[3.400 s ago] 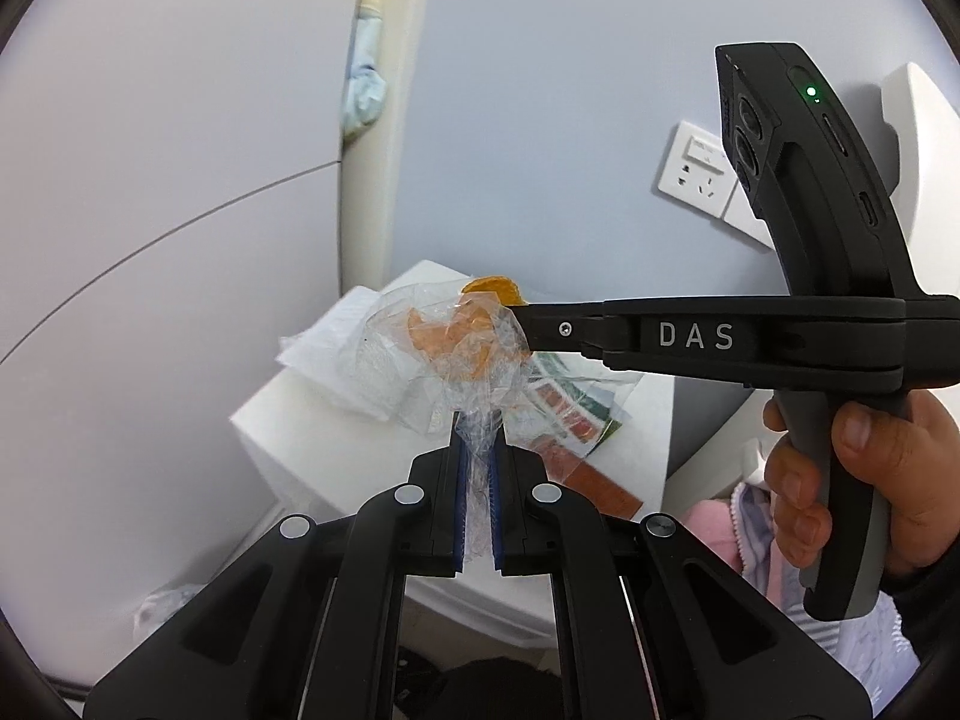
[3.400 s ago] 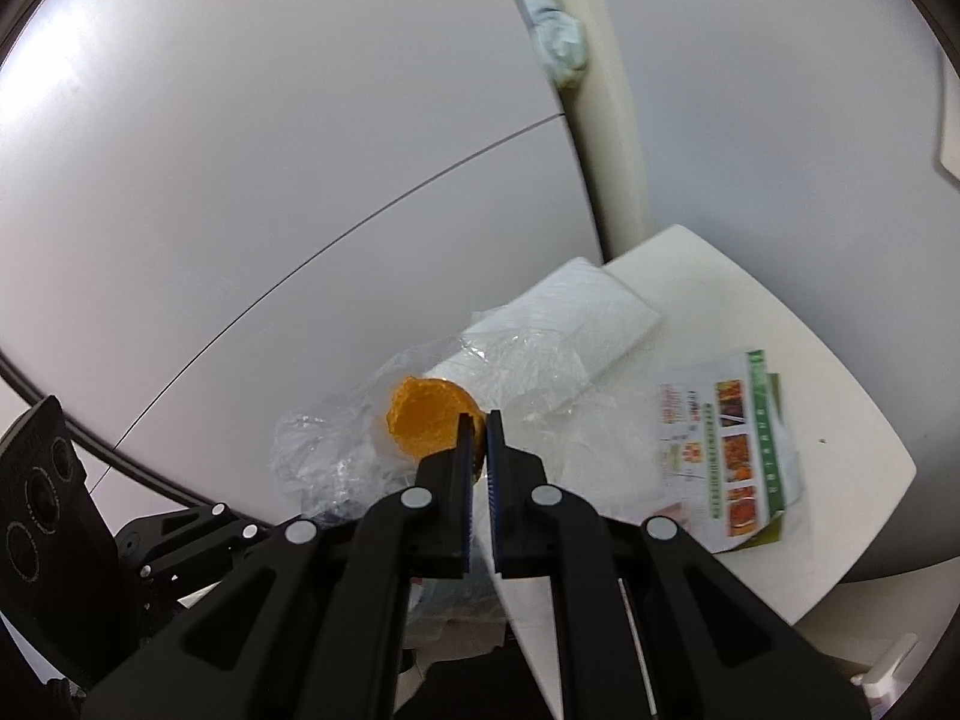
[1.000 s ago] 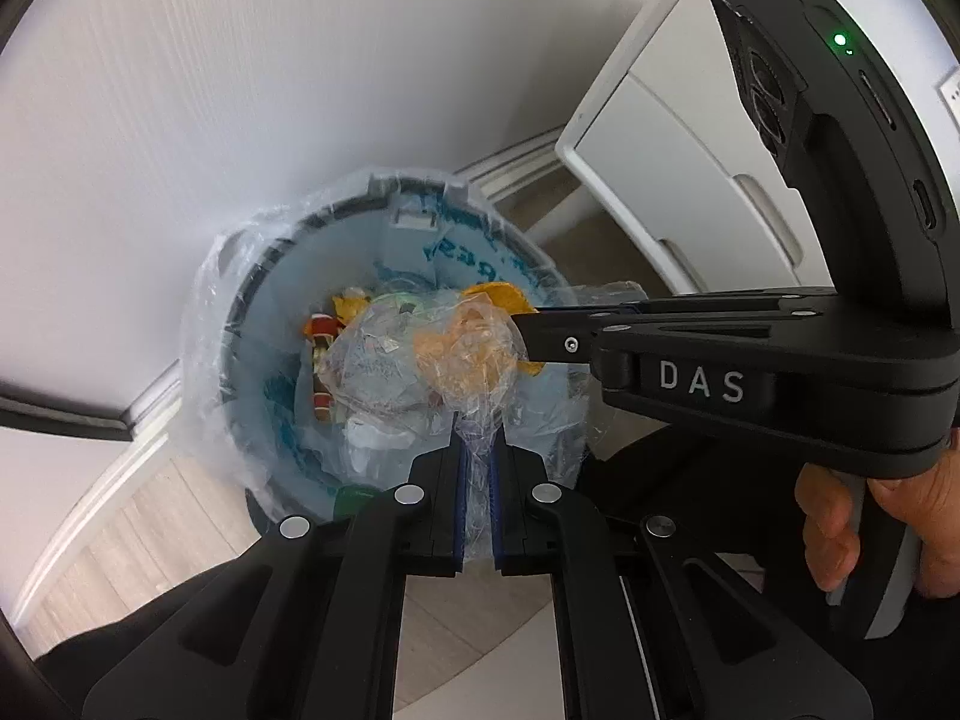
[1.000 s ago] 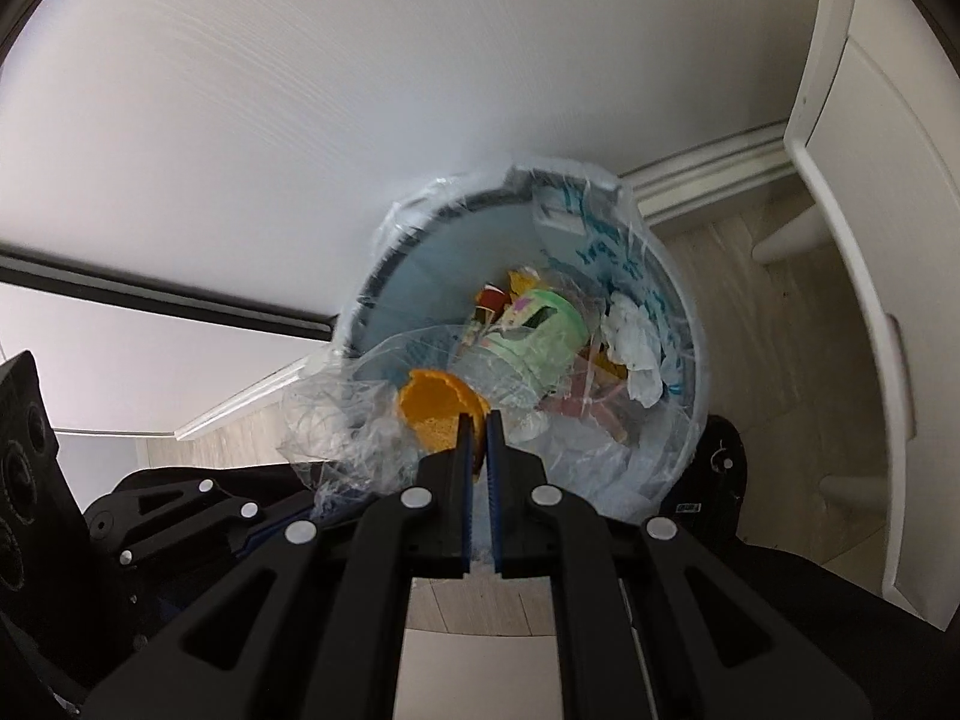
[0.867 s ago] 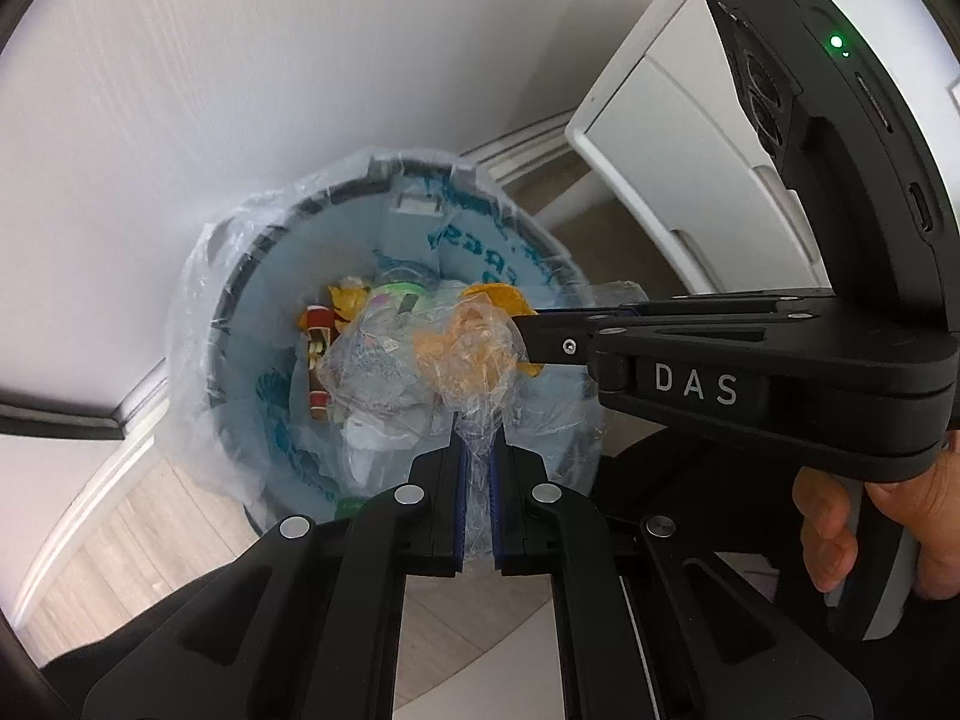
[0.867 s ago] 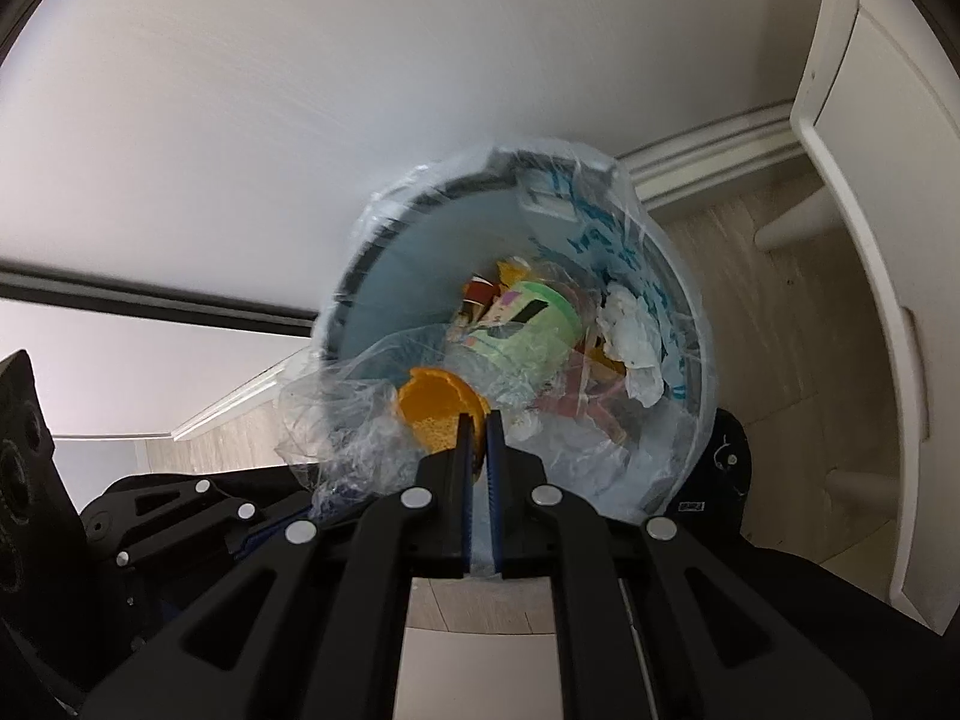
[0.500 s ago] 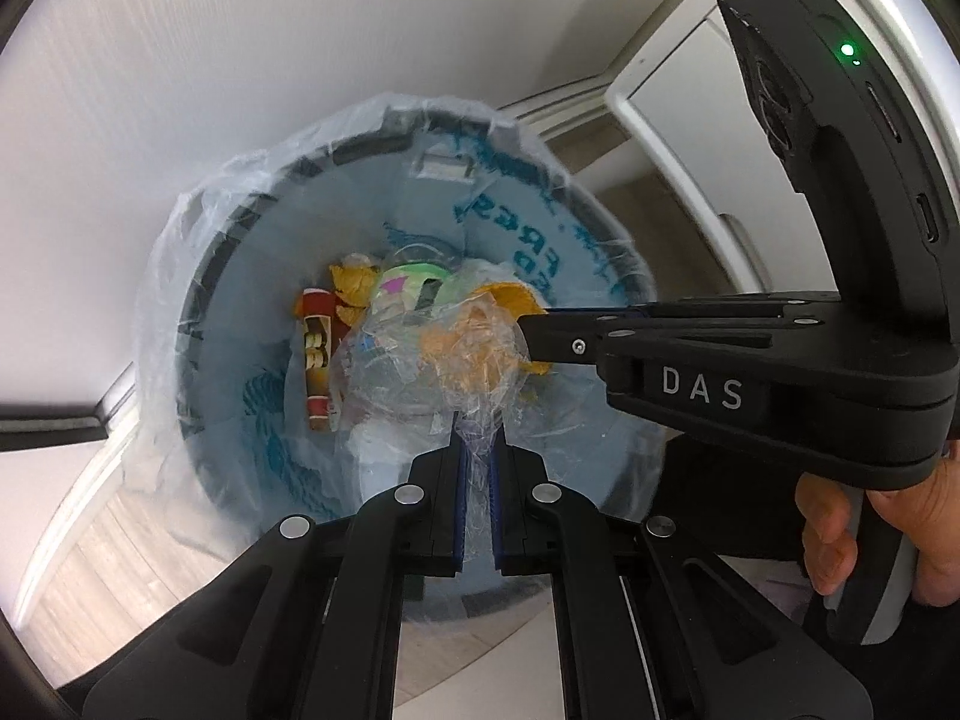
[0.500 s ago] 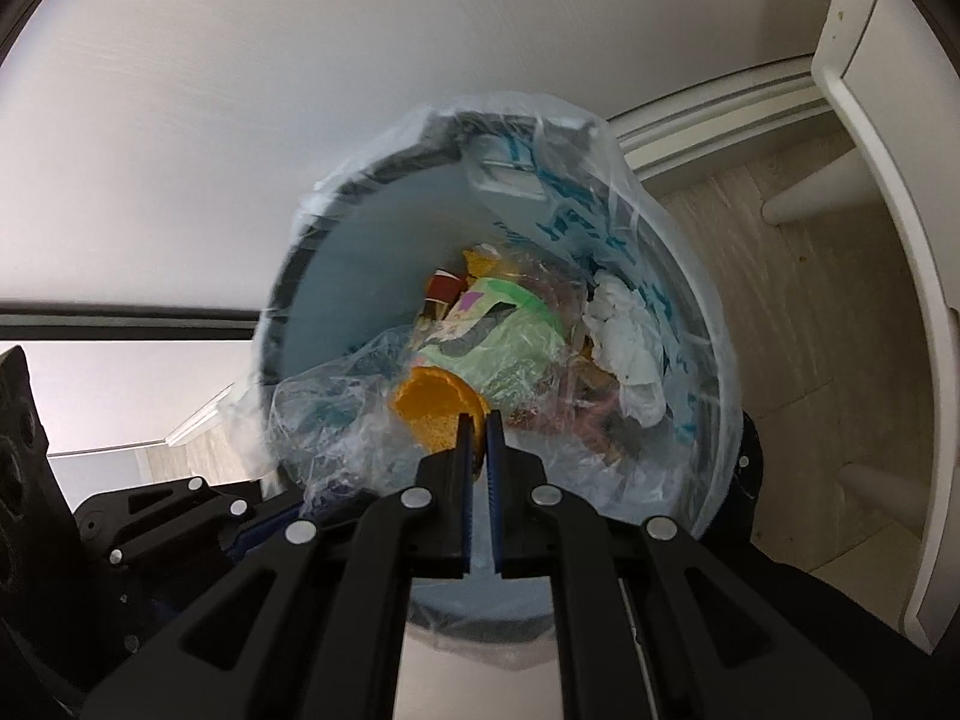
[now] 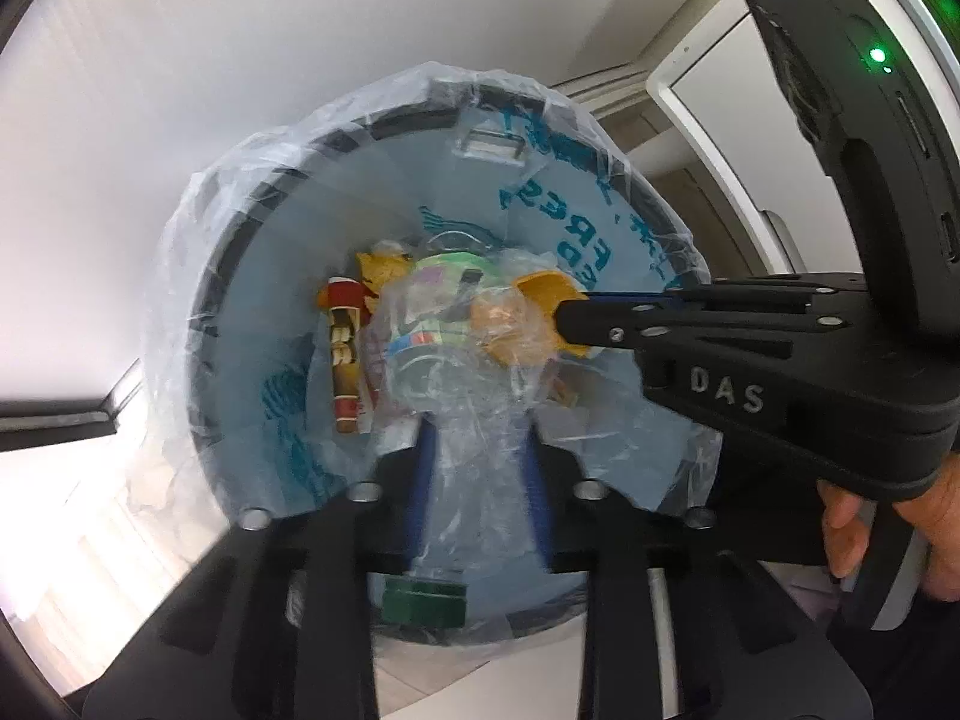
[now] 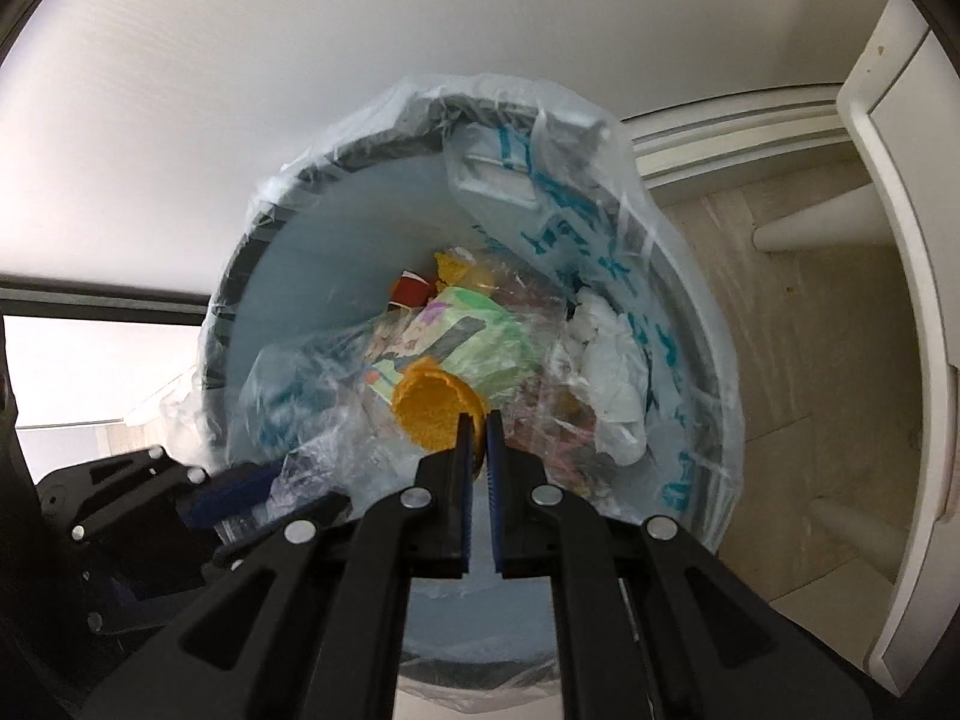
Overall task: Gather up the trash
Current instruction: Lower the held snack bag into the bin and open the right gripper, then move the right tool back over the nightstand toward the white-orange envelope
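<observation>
A round grey trash bin (image 9: 252, 276) with a clear liner printed in blue sits on the floor below both grippers and holds several bits of trash; it also shows in the right wrist view (image 10: 312, 252). My left gripper (image 9: 477, 450) is open, and a crumpled clear plastic bag (image 9: 468, 420) lies loose between its blue pads over the bin. My right gripper (image 10: 477, 426) is shut on an orange peel (image 10: 435, 405) above the bin opening. The right gripper reaches in from the right in the left wrist view (image 9: 570, 315), with the peel (image 9: 543, 288) at its tip.
A white wall (image 10: 360, 60) rises behind the bin. A white cabinet (image 10: 888, 240) stands to the right on a pale wood floor (image 10: 798, 330). A white baseboard (image 10: 732, 120) runs behind.
Both grippers came from the white table down over the bin. In the last half second my left gripper opened and let go of the plastic bag. The right gripper stays shut on the peel.
</observation>
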`<state>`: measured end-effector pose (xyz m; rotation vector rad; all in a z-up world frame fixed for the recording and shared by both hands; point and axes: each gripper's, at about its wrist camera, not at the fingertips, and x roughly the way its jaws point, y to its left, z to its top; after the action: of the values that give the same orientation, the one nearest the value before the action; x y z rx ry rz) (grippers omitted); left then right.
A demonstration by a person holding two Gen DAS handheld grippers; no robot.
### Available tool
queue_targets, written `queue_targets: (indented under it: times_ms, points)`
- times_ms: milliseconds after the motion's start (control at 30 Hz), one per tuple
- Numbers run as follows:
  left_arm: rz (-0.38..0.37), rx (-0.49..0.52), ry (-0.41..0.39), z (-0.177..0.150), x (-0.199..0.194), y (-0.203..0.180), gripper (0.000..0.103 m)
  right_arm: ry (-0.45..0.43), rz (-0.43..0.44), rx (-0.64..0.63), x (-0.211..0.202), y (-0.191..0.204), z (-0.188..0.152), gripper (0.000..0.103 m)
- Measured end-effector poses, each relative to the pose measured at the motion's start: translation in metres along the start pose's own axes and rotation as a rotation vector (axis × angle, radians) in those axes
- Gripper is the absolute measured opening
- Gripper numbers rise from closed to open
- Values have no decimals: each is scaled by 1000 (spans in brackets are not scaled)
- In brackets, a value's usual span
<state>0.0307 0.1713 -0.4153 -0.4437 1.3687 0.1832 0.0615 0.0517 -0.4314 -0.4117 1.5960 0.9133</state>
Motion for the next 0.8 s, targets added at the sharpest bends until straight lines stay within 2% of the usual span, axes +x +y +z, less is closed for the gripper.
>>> queue_targets:
  times_ms: [100,133,167,233,300,333,367,433,633,800]
  points:
    - [8,-3,-9,-3,-7,0,34,-8,11,31,-7,-5,-2,8]
    - [6,-6,-11,-4,-9,2,35,-15,2,33,-9,-6,-3,17]
    - [14,-10,-18,-5,-13,2,36,-24,-9,34,-13,-7,-4,39]
    - [32,-13,-27,-7,-17,1,46,-42,-10,39,-19,-8,-6,68]
    - [42,-13,-35,-10,-23,1,55,-60,-13,39,-27,-8,-8,70]
    - [53,-8,-44,-12,-26,-1,63,-65,-13,38,-29,-8,-9,71]
    - [62,-5,-51,-14,-29,-2,70,-71,-14,38,-34,-5,-11,77]
    - [70,-2,-53,-16,-32,-4,75,-94,-13,36,-41,-4,-13,89]
    - [100,21,-67,-24,-45,-14,93,-156,-26,29,-66,1,-20,89]
    - [95,17,-104,-25,-62,-22,97,-231,-27,19,-103,2,-27,89]
